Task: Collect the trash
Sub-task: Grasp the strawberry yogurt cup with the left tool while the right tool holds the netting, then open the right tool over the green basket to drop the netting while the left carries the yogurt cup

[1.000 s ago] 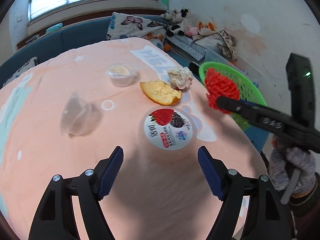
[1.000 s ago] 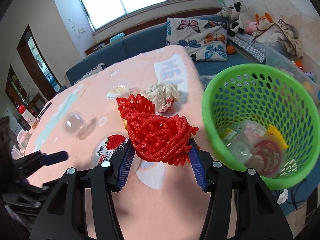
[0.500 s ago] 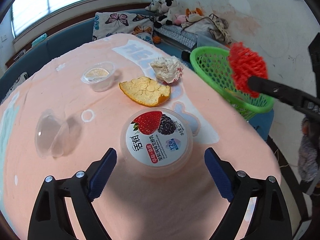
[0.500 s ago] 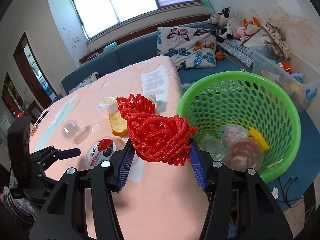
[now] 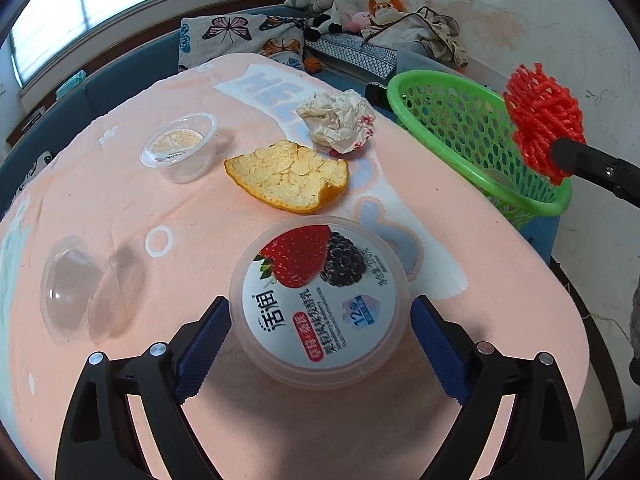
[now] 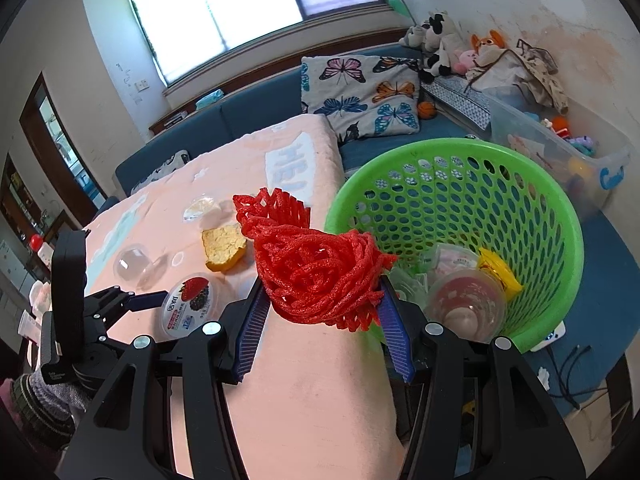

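Observation:
My left gripper (image 5: 320, 344) is open, its blue pads on either side of a yogurt cup (image 5: 320, 304) with a strawberry and blackberry lid, standing on the pink table (image 5: 120, 200). The cup also shows in the right wrist view (image 6: 191, 305). My right gripper (image 6: 320, 328) is shut on a red foam net (image 6: 316, 272) and holds it in the air at the near rim of the green basket (image 6: 532, 200). The net (image 5: 544, 120) and basket (image 5: 440, 120) show at the right of the left wrist view.
On the table lie an orange peel (image 5: 288, 176), a crumpled paper wrapper (image 5: 336, 120), a small clear cup (image 5: 180, 152) and a clear plastic dome lid (image 5: 76, 288). The basket holds several cups and wrappers (image 6: 460, 292). A blue sofa (image 6: 240, 120) stands behind.
My left gripper has moved forward until its pads flank the yogurt cup. My right gripper has carried the red net rightward, off the table to the basket rim.

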